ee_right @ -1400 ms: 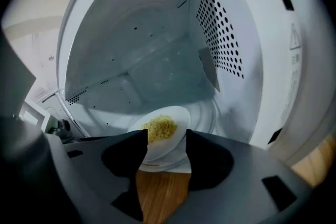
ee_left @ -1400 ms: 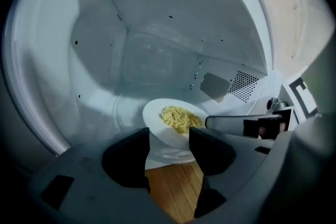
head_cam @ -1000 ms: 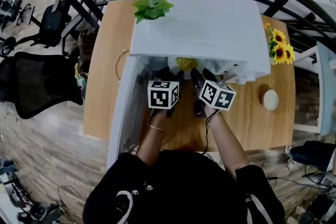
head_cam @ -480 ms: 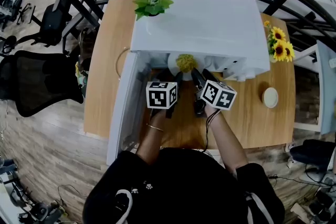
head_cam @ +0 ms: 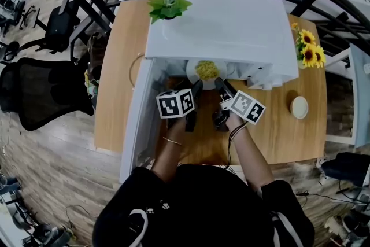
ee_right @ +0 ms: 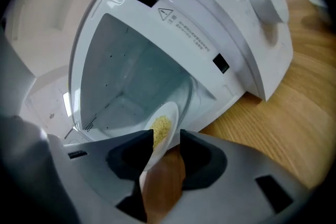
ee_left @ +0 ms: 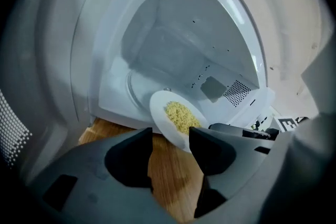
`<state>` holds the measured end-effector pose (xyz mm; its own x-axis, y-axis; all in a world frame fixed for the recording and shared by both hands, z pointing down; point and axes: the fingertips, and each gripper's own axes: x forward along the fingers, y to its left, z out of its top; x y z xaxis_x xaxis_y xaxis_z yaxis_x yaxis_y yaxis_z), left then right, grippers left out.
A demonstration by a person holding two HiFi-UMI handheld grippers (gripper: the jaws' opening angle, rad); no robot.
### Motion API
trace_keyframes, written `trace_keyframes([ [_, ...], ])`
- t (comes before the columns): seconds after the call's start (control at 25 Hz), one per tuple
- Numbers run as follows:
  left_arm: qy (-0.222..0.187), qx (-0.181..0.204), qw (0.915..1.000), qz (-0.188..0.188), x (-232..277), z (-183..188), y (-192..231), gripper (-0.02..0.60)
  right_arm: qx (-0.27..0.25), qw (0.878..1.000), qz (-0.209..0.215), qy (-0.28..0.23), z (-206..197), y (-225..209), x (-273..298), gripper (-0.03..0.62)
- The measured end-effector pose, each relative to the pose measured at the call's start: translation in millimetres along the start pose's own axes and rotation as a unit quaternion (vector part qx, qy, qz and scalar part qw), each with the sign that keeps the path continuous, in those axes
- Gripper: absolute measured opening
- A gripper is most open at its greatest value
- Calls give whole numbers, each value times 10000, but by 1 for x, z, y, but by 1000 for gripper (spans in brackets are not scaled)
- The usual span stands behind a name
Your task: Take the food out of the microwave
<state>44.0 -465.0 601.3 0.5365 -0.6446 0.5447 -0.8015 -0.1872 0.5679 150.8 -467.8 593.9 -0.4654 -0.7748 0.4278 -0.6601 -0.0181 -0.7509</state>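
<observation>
A white plate (head_cam: 196,74) of yellow food (head_cam: 206,70) sits at the mouth of the open white microwave (head_cam: 225,26), partly out over the wooden table. My right gripper (ee_right: 166,136) is shut on the plate's rim (ee_right: 164,134); in the head view it (head_cam: 220,83) grips the plate's right side. My left gripper (ee_left: 170,139) is open, and the plate's near edge (ee_left: 167,126) lies just beyond its fingertips. Seen from the head, the left gripper (head_cam: 195,89) is at the plate's left front. The microwave cavity (ee_left: 178,55) behind the plate holds nothing else.
The microwave door (head_cam: 137,118) hangs open to the left of my arms. A green plant (head_cam: 167,7) stands on the microwave's top. Sunflowers (head_cam: 306,49) and a small white dish (head_cam: 299,107) are on the table (head_cam: 115,84) at the right. A black chair (head_cam: 40,89) stands left.
The plate has come forward out of the cavity, more of it showing below the microwave's front edge. Both grippers have drawn back a little toward me.
</observation>
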Motion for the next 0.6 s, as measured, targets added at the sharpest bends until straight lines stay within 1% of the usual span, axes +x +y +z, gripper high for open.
trace_keyframes([
  [0.12, 27, -260, 9996, -108, 6, -2, -1, 215, 498, 9986, 150, -59, -3, -4, 5, 126],
  [0.28, 62, -483, 9986, -202, 12, -6, -1, 212, 1030, 9939, 375, -112, -8, -8, 8, 76],
  [0.32, 51, -553, 9982, -239, 12, -7, -2, 200, 1120, 9928, 417, -123, -9, -7, 7, 66],
  [0.36, 28, -614, 9977, -271, 12, -6, -3, 172, 1176, 9920, 445, -126, -9, -7, 7, 48],
  [0.4, 0, -663, 9974, -289, 12, -5, -3, 144, 1218, 9914, 462, -126, -9, -6, 8, 48],
  [0.6, -36, -792, 9963, -338, 11, -5, -6, 135, 1425, 9885, 480, -134, -9, -6, 5, 42],
])
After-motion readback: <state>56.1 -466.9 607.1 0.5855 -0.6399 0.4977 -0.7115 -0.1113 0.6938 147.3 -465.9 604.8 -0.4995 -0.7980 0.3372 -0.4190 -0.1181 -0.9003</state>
